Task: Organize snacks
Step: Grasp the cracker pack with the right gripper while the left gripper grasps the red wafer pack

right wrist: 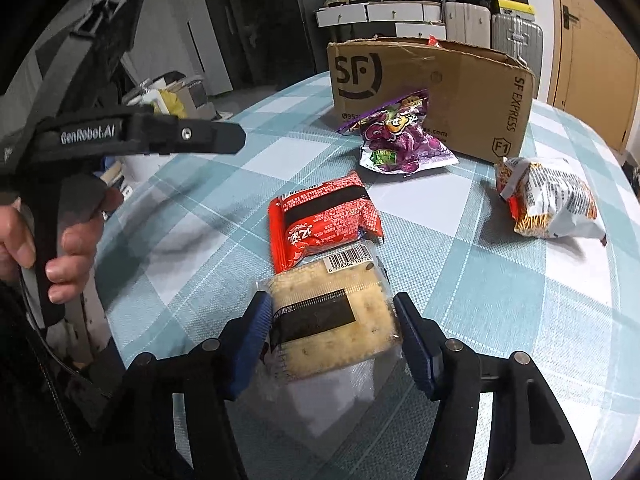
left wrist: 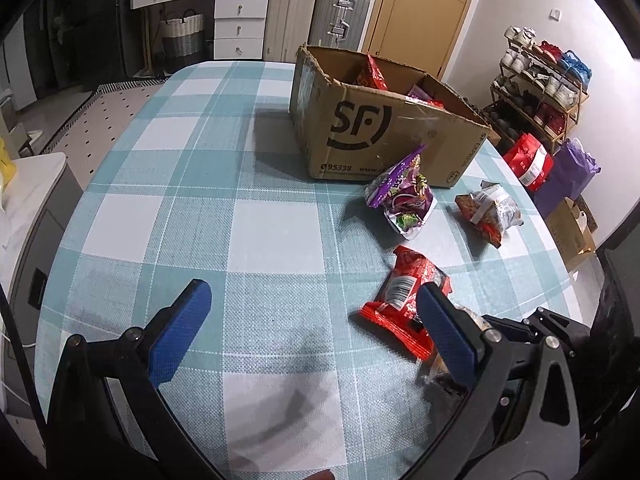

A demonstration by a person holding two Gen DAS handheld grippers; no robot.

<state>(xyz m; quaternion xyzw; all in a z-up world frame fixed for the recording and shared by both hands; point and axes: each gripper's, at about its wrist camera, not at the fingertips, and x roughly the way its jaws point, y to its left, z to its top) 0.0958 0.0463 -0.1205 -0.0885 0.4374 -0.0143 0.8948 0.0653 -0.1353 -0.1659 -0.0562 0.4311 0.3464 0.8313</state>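
A cardboard SF box stands on the checked table and holds several snack packs. In front of it lie a purple pack, a white and orange pack and a red pack. My right gripper is shut on a clear cracker pack, its blue pads touching both sides. My left gripper is open and empty above the table, left of the red pack. The left gripper's body shows in the right wrist view.
The table has a blue and white checked cloth. Behind it stand white drawers, suitcases and a door. A shoe rack and bags stand to the right of the table.
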